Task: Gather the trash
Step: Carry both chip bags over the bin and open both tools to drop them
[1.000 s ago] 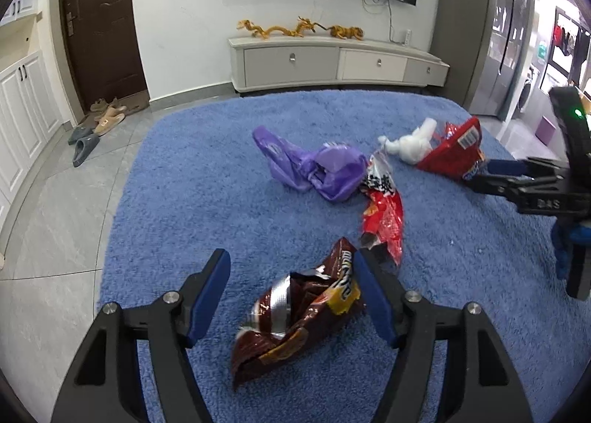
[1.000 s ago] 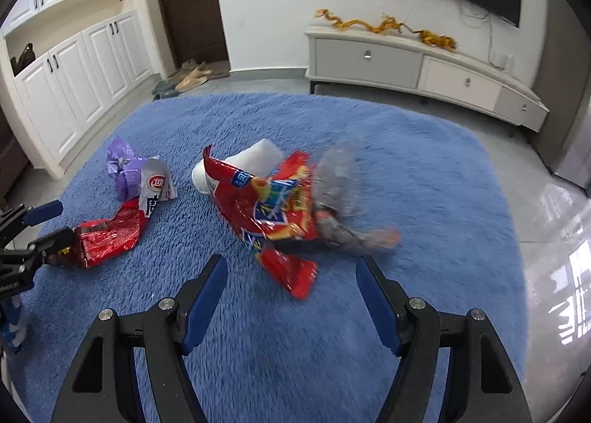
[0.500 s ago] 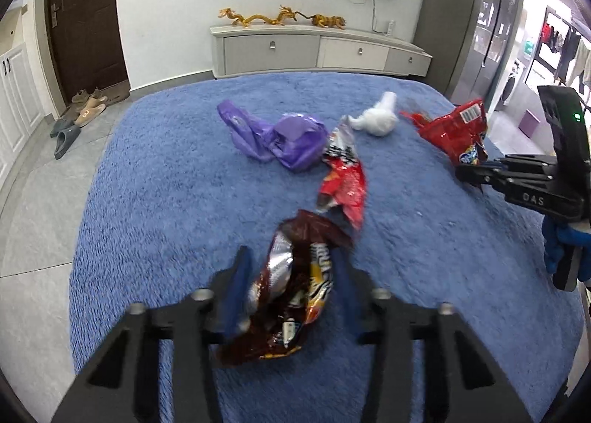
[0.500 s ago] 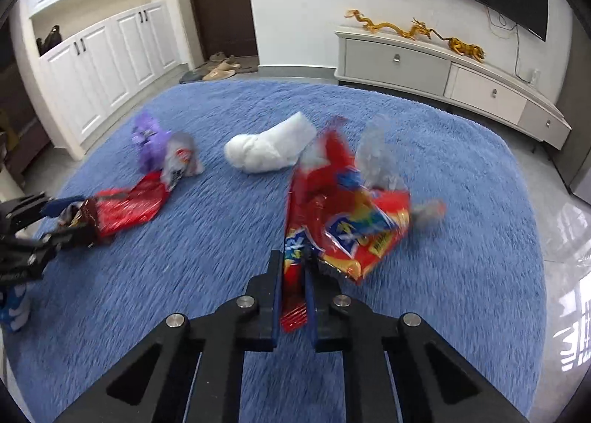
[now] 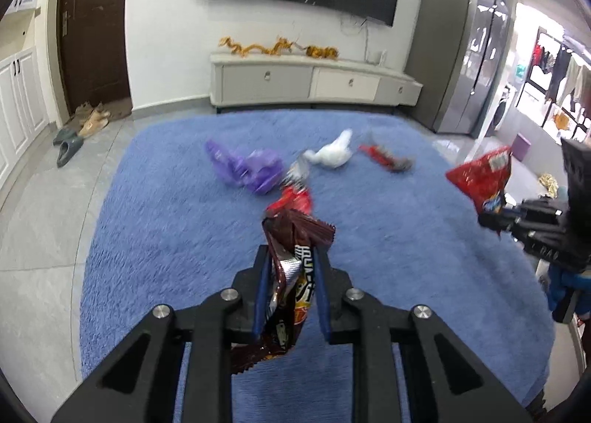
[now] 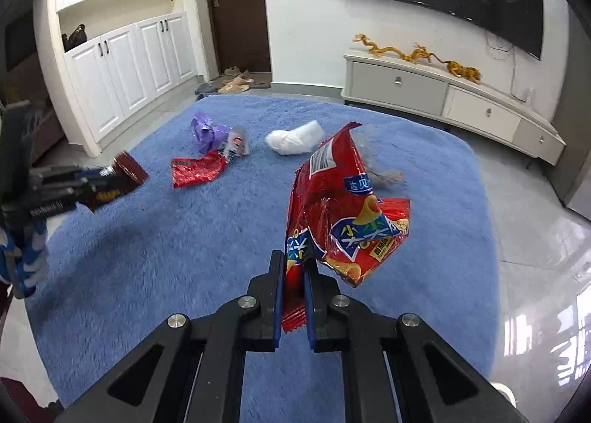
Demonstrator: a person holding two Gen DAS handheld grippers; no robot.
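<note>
Left gripper (image 5: 290, 268): clenched on one crumpled dark brown foil snack wrapper (image 5: 295, 264), held clear above the shaggy blue rug (image 5: 166, 223). Right gripper (image 6: 294, 284): clenched on the lower edge of one large red crisp bag with blue label panels (image 6: 343, 209), also lifted off the rug. Remaining on the rug, toward its far half: one crumpled purple plastic bag (image 6: 207, 131), one flat red foil wrapper with a silver end (image 6: 201, 172) just beside it, one white wad of tissue (image 6: 295, 137), one small blurred red-and-grey wrapper (image 5: 386, 161); total four loose pieces, two held. Near half of the rug bare pile between the grippers. Rug edges: grey tile floor (image 6: 535, 209) on the left and right sides, one long white TV cabinet (image 5: 314, 85) beyond the far edge, white cupboards (image 6: 122, 65) at the left wall
</note>
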